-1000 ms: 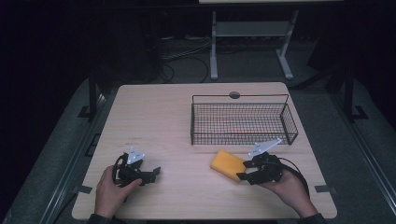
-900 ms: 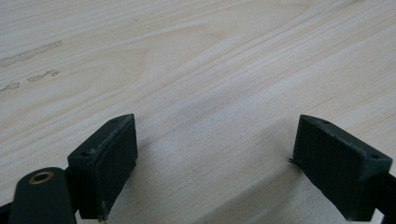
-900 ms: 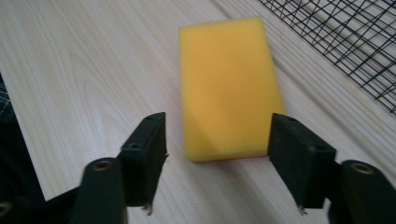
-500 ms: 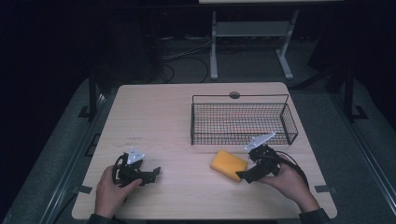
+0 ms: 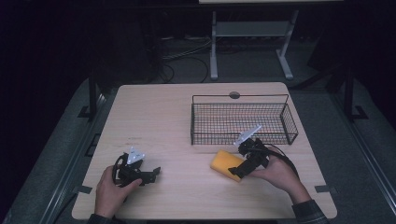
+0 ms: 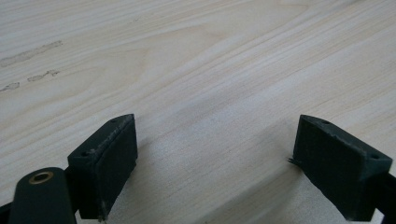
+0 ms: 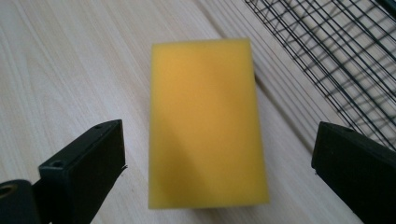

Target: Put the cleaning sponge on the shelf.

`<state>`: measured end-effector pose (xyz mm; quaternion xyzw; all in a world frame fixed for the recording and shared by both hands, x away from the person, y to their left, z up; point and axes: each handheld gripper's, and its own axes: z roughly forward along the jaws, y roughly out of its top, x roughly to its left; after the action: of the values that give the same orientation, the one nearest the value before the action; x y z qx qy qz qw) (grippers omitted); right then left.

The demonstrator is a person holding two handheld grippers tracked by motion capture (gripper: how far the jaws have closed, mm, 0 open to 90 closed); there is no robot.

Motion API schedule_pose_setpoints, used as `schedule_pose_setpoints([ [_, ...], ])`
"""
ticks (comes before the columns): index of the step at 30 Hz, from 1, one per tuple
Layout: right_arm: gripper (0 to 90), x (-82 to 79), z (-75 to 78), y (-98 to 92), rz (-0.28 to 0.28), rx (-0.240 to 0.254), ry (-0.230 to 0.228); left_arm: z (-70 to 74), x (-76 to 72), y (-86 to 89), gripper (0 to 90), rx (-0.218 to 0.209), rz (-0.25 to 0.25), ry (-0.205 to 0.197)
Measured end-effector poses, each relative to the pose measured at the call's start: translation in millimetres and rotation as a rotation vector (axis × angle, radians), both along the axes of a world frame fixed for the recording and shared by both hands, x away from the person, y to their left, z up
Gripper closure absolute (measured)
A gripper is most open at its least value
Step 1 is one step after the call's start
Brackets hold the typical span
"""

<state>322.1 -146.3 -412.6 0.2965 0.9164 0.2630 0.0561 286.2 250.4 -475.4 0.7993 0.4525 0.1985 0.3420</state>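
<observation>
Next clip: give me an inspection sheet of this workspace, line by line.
Surface: light wood table, faint smudges near the left gripper.
Job's things: yellow sponge flat on the table; wire basket, nothing seen inside.
Clutter: nothing seen.
Grippers: left gripper open over bare wood; right gripper open, jaws either side of the sponge, not closed on it.
Cables: one trails from the right gripper; more on the floor behind.
Surroundings: dark room, white stand behind the table.

High view: overhead, facing forward across the table (image 5: 159,116). Gripper views: close, low along jaws. Right view shares the sponge (image 7: 205,121) and basket (image 7: 336,56).
</observation>
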Motion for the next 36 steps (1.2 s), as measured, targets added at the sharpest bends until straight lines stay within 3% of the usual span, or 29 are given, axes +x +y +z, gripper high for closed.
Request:
schedule_pose_setpoints([
  [17, 3.0, 13.9, -18.1, 32.5, 0.073, -0.109, 0.042, 0.1, 0.0, 0.2, 12.8, 0.003, -0.001, 0.001],
  [36, 15.7, 16.5, -29.7, 34.1, 0.086, -0.147, 0.074, 0.1, 0.0, 0.2, 12.8, 0.003, -0.001, 0.001],
])
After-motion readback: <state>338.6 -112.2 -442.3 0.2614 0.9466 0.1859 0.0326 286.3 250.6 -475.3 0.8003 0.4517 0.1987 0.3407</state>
